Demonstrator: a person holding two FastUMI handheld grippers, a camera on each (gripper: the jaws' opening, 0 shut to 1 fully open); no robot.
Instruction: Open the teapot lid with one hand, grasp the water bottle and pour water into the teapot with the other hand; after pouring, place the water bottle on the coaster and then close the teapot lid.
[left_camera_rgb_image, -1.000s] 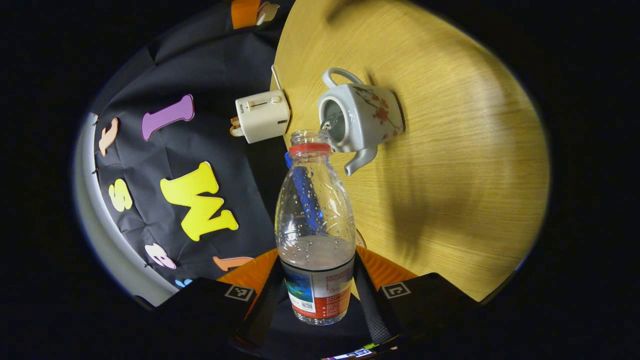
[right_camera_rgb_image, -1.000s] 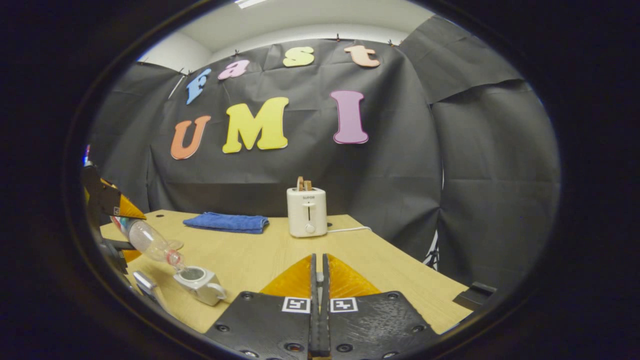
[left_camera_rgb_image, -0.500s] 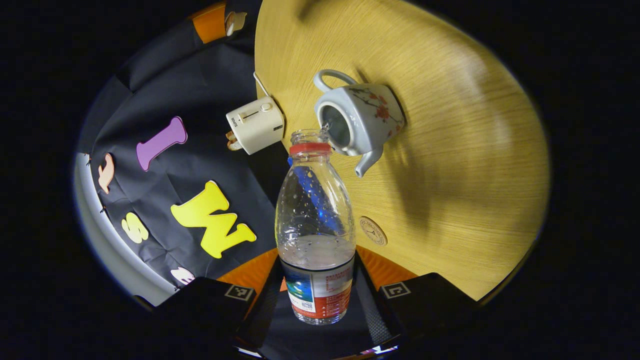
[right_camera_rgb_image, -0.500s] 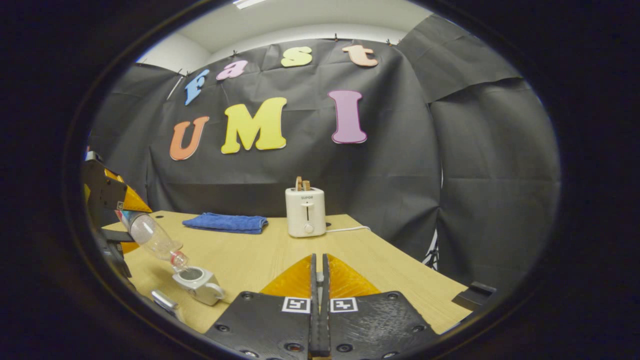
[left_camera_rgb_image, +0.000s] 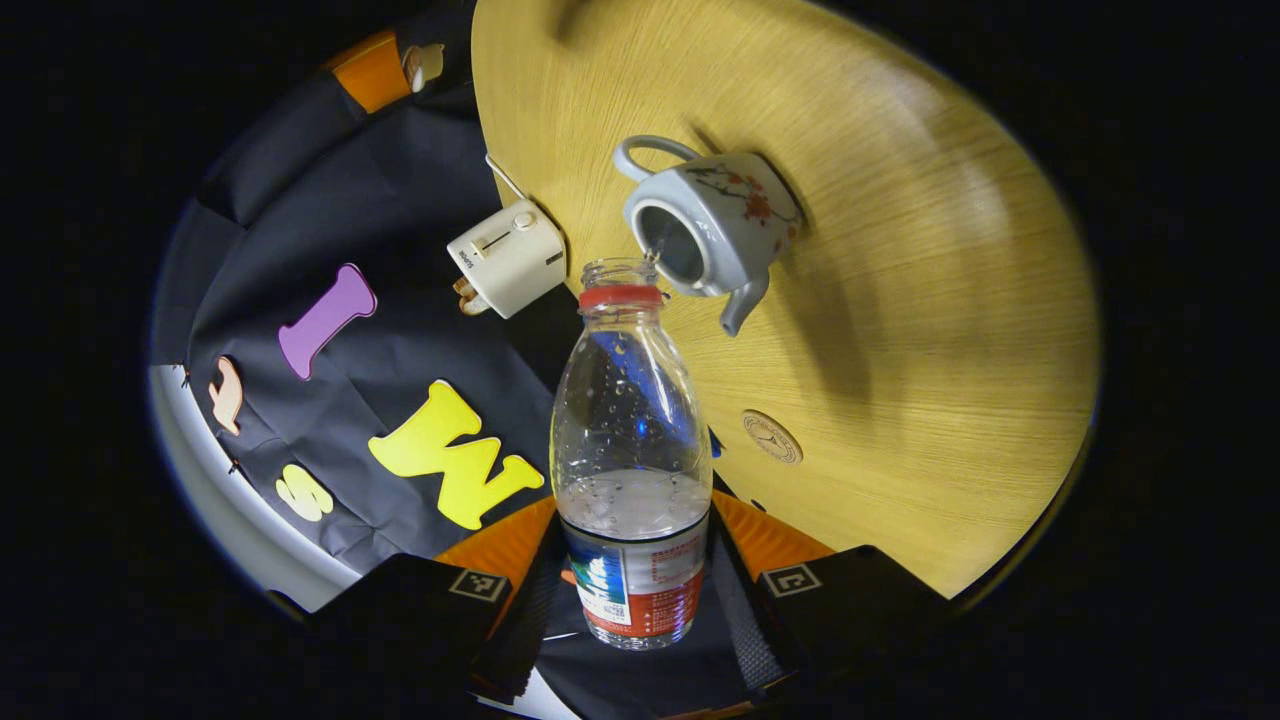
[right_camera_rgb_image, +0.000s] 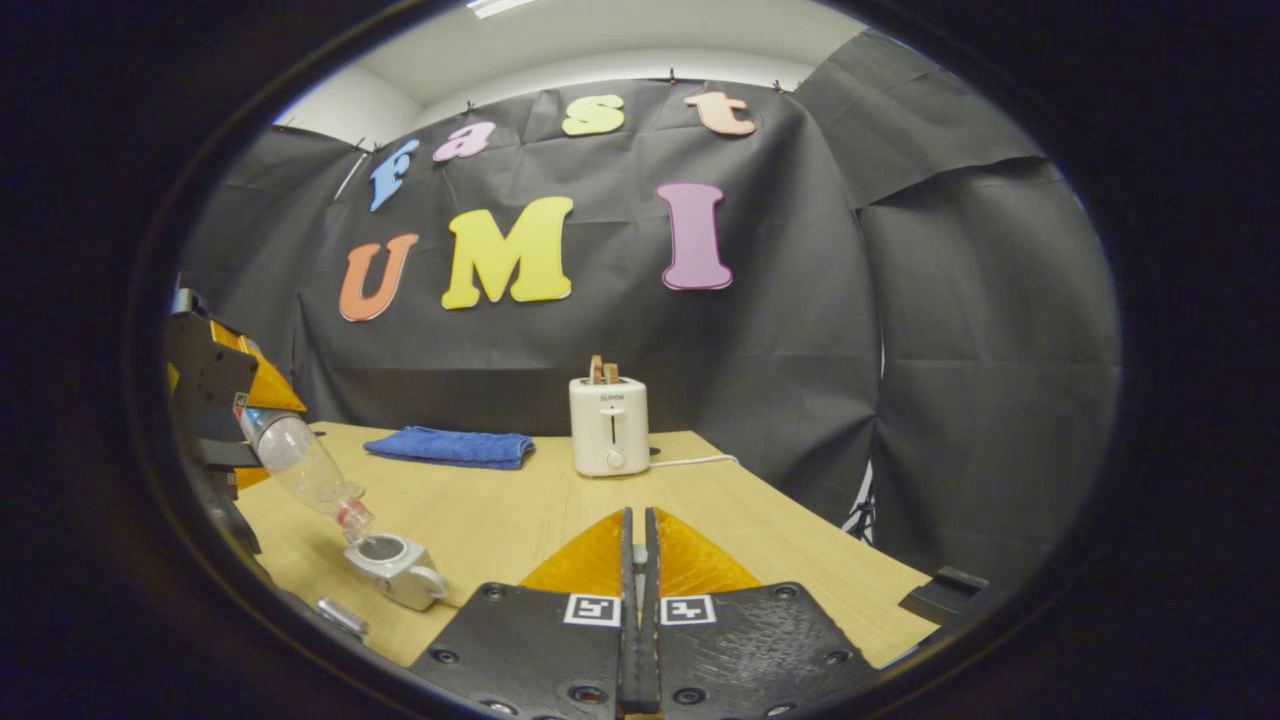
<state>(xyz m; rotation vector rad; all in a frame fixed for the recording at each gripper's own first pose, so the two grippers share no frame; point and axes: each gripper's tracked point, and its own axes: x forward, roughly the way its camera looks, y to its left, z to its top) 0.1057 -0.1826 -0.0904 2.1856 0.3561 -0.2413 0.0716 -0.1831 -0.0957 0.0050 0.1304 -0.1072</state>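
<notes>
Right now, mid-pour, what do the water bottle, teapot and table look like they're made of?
Water bottle: clear thin plastic, seemingly; see-through wall with droplets, printed label.
Teapot: likely glazed ceramic; glossy white, painted blossom sprig.
Table: wood or wood-look laminate; pale straight grain, matte. Which one, I can't tell.

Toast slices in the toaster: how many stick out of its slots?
2, side by side, poking out of the top of the toaster at the far edge of the table, right of the blue cloth. Any slice sunk deeper in the slots would be hidden.
</notes>
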